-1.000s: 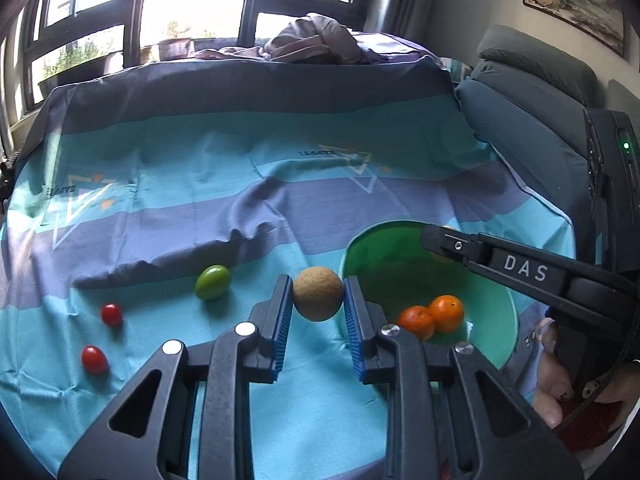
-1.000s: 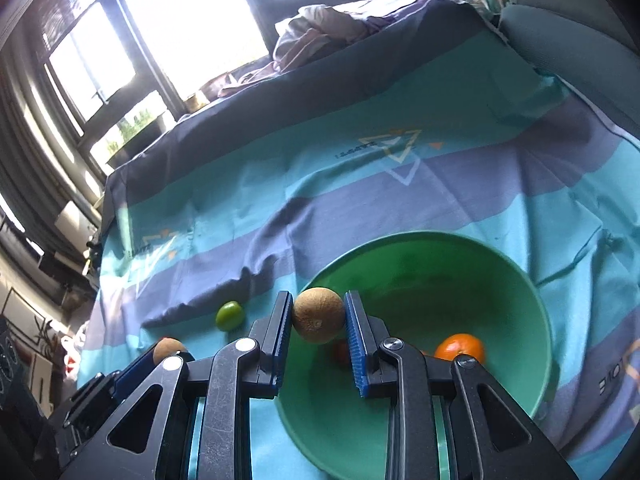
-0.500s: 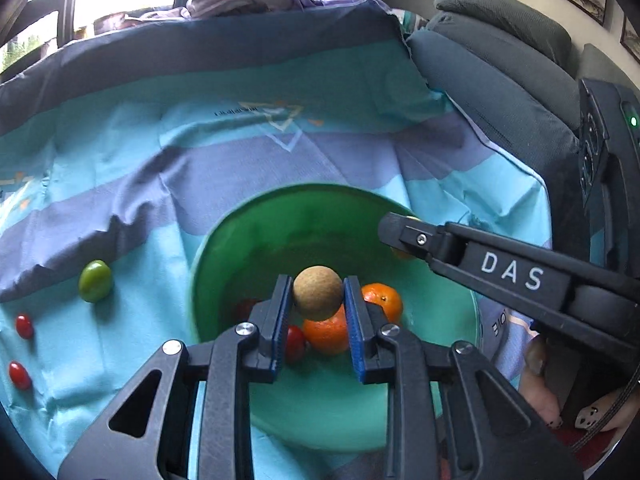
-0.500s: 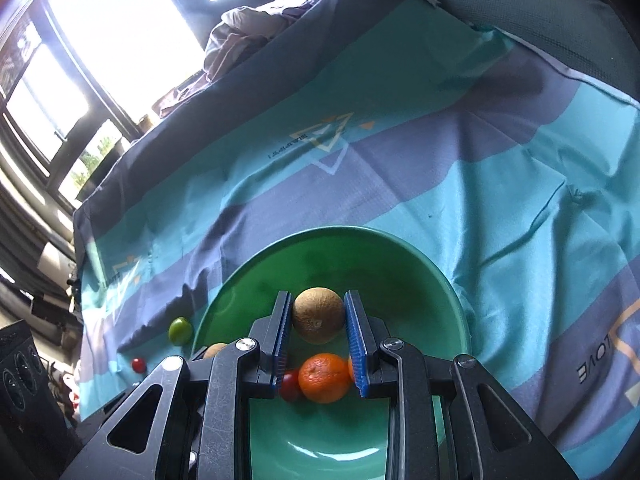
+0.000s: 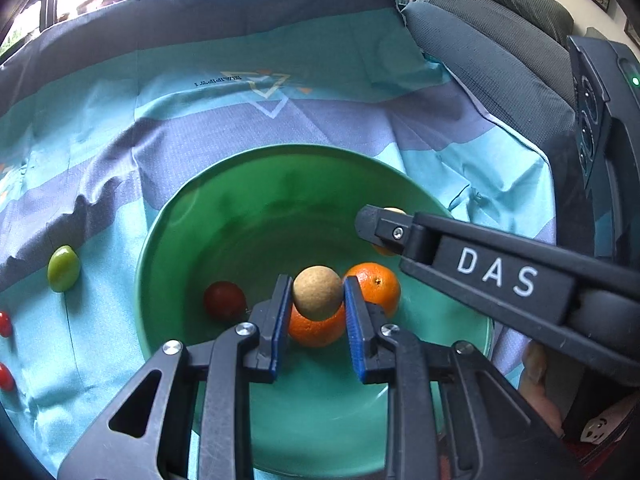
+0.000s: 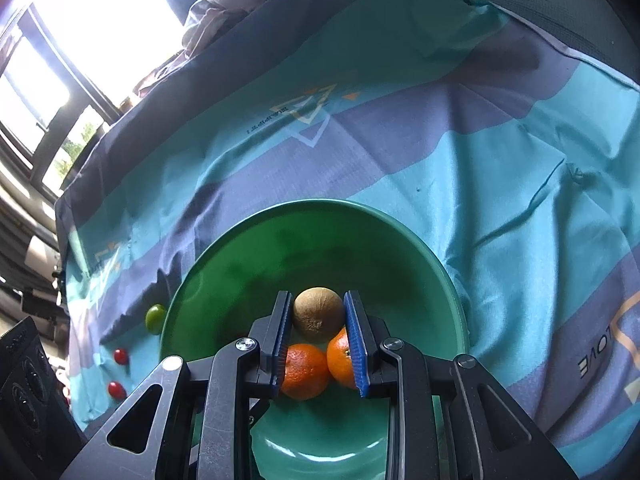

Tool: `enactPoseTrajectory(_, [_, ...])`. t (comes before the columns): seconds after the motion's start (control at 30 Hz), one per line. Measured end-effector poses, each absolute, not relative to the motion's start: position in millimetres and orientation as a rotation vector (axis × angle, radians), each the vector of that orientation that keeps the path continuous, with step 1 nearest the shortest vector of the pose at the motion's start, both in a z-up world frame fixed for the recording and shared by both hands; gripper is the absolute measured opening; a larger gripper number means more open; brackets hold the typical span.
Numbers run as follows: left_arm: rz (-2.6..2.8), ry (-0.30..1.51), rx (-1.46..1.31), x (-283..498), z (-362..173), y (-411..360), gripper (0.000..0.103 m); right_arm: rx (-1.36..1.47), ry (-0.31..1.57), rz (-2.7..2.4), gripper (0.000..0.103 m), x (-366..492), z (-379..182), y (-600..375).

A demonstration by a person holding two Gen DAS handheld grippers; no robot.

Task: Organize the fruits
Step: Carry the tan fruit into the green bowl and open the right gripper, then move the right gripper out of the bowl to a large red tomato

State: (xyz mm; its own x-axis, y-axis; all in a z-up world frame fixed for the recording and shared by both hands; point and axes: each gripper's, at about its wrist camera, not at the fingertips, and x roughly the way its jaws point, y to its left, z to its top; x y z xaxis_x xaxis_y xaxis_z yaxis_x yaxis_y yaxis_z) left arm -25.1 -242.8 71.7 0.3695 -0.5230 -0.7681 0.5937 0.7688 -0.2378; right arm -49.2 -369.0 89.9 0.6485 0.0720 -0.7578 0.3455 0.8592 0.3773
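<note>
Both tools now over the round green plastic bowl (image 5: 168,248) — a second back, out over the striped teal cloth (image 5: 360,92). Left tool (image 5: 316,312) clamped on a tan round fruit (image 5: 317,297), right tool (image 6: 316,340) on a brownish round fruit (image 6: 319,313), each above two oranges (image 6: 304,370). Next, probably release. Still out on the cloth — a green oval fruit (image 5: 63,268), small red tomatoes (image 6: 121,355).

bowl (image 5: 180,220): green | cloth (image 5: 360,92): teal-purple stripes | oranges (image 6: 304,370): orange | tool pads (image 5: 354,320): blue
</note>
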Motion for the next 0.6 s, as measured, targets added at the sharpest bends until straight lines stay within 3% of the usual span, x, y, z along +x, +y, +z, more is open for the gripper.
enactPoseTrajectory(0.2, [-0.715,0.932,0.083,-30,76,-236,0.028,0.511,0.864,-0.172,0.028,-49,91,-368])
enactPoseTrajectory(0.3, [-0.719,0.919,0.055,-34,85,-223,0.041,0.479,0.841,-0.180,0.031,-50,96,-365])
enactPoseTrajectory(0.37, [-0.715,0.893,0.040,-38,93,-210,0.048,0.471,0.821,-0.173,0.045,-51,100,-361])
enactPoseTrajectory(0.6, [-0.569,0.831,-0.012,-43,117,-137,0.061,0.417,0.772,-0.154,0.047,-50,112,-342])
